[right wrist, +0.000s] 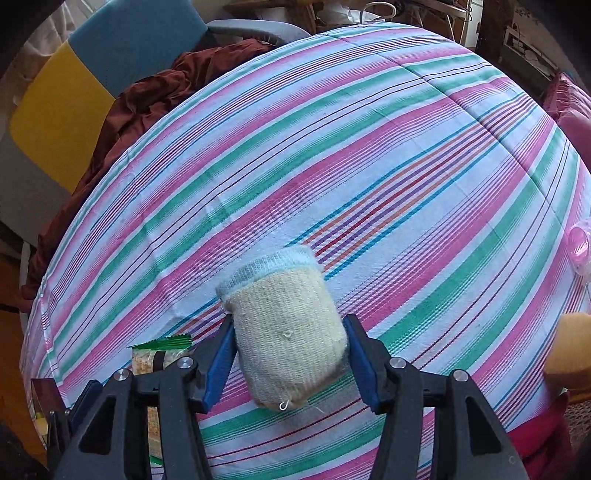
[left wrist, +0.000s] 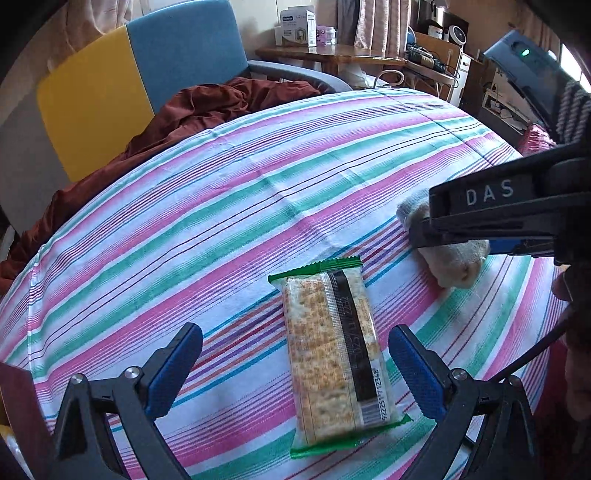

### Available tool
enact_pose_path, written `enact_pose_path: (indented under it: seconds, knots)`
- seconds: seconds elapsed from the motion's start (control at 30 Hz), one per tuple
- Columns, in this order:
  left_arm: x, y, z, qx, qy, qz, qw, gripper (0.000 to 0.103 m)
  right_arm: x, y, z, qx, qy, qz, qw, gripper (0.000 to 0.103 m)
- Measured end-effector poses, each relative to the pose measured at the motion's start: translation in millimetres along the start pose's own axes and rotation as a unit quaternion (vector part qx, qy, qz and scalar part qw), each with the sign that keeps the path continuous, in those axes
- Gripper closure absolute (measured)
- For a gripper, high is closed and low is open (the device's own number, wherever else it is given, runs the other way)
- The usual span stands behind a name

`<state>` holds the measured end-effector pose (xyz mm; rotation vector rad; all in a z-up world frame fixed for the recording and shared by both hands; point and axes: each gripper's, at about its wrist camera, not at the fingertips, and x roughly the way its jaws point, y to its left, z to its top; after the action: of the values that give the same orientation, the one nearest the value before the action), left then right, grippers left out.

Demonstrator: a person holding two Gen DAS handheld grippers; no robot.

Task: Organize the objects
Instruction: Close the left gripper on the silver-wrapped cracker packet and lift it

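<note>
— What covers the table?
— A cloth with pink, green and white stripes [left wrist: 258, 155].
— And behind it?
— A yellow and blue padded chair [left wrist: 147, 74] with a crumpled dark red cloth [left wrist: 192, 110] on it. Farther back is a brown wooden table [left wrist: 325, 55] holding a white box [left wrist: 297, 27].

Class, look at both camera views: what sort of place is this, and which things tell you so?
Probably a lived-in room at home, perhaps a bedroom or living room. A striped cloth covers the work surface, an armchair holds a rumpled brown blanket, and a cluttered wooden desk stands behind.
</note>
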<state>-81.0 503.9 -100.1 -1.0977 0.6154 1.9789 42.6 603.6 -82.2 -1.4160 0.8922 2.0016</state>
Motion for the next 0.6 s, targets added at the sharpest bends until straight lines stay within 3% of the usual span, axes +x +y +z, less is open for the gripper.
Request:
enact_pose_path:
  seconds: [0.1, 0.13, 0.6]
  knots:
    - [18.5, 9.2, -3.4, -0.037, 0.026, -0.008, 0.9989, 0.003, -0.5, -0.2, -0.4, -0.006, 0.000, -0.005, 1.000, 0.045]
    - [17.6, 12.5, -6.1, -0.045, 0.009, -0.009, 0.9989, 0.000, -0.7, -1.6, -0.4, -0.005, 0.001, -0.003, 1.000, 0.045]
    - [15.8, 12.0, -6.0, -0.038, 0.008, 0.001, 0.9992, 0.002, -4.9, -12.2, -2.5, -0.006, -0.002, -0.007, 1.000, 0.043]
